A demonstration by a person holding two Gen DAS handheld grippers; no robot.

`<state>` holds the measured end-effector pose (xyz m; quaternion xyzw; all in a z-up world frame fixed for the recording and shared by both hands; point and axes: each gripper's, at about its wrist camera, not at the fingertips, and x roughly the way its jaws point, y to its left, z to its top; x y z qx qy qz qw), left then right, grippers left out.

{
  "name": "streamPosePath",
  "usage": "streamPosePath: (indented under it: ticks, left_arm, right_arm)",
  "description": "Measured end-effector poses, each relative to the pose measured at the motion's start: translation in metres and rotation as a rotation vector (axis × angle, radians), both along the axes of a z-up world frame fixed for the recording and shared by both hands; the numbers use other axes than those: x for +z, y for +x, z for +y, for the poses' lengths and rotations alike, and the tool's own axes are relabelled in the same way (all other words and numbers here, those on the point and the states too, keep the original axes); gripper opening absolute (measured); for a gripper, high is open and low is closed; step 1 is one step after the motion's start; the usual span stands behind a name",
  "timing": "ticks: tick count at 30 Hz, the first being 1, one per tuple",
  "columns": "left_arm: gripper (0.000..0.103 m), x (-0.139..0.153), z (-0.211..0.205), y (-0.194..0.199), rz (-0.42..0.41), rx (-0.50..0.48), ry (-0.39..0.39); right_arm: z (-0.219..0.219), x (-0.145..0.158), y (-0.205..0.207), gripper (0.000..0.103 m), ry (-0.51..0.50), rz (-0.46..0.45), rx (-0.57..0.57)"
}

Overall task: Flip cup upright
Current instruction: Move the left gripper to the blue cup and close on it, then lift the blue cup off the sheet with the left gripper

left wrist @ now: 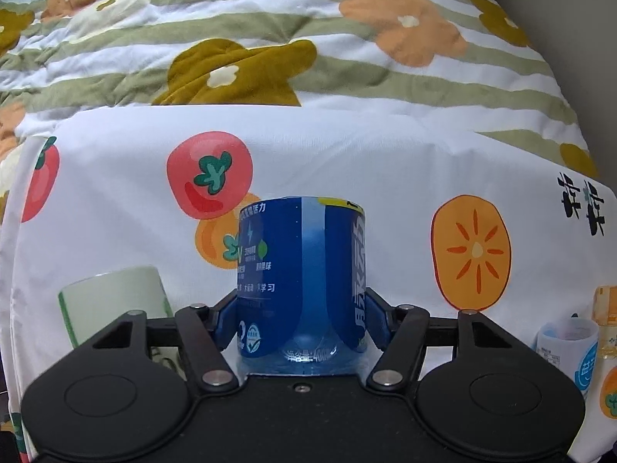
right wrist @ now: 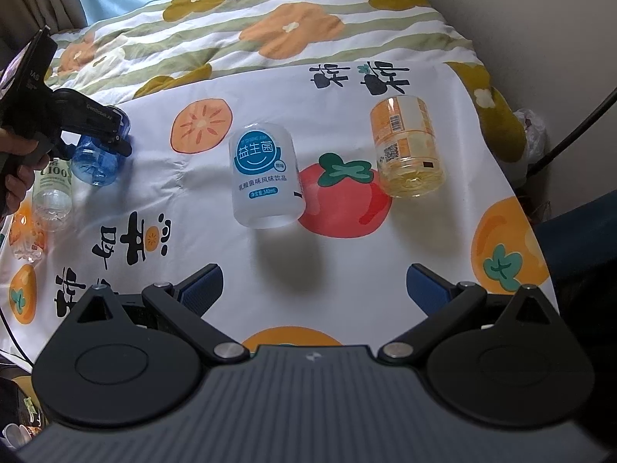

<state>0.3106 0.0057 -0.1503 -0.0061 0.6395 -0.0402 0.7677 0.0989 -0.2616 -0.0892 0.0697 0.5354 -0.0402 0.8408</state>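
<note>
My left gripper (left wrist: 300, 308) is shut on a blue cut-bottle cup (left wrist: 300, 270), its blue pads pressing both sides. In the right wrist view the same blue cup (right wrist: 92, 162) sits in the left gripper (right wrist: 96, 135) at the far left, lifted and tilted with its base toward this camera. My right gripper (right wrist: 314, 285) is open and empty above the cloth, in front of a white cup (right wrist: 266, 181) standing upside down. A yellow cup (right wrist: 407, 150) stands upside down at the right.
A green-labelled cup (left wrist: 115, 308) stands left of the blue cup; it also shows in the right wrist view (right wrist: 52, 189). The fruit-print cloth (right wrist: 193, 231) covers the table. A flowered quilt (left wrist: 270, 38) lies behind. A wall (right wrist: 540, 19) is at the right.
</note>
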Motion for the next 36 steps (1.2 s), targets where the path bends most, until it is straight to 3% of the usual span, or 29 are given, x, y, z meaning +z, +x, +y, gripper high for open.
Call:
streamPosePath:
  ticks: [10, 24, 36]
  left_arm:
    - [0.068, 0.012, -0.003, -0.029, 0.013, -0.021, -0.040]
    - [0.068, 0.040, -0.022, -0.124, -0.025, -0.017, -0.105]
    - [0.068, 0.012, -0.031, -0.165, 0.003, -0.002, -0.065]
  right_arm:
    - [0.001, 0.005, -0.006, 0.103, 0.007, -0.016, 0.007]
    - [0.014, 0.018, -0.023, 0.103, 0.006, -0.063, 0.067]
    - [0.023, 0.017, -0.047, 0.103, 0.009, -0.067, 0.113]
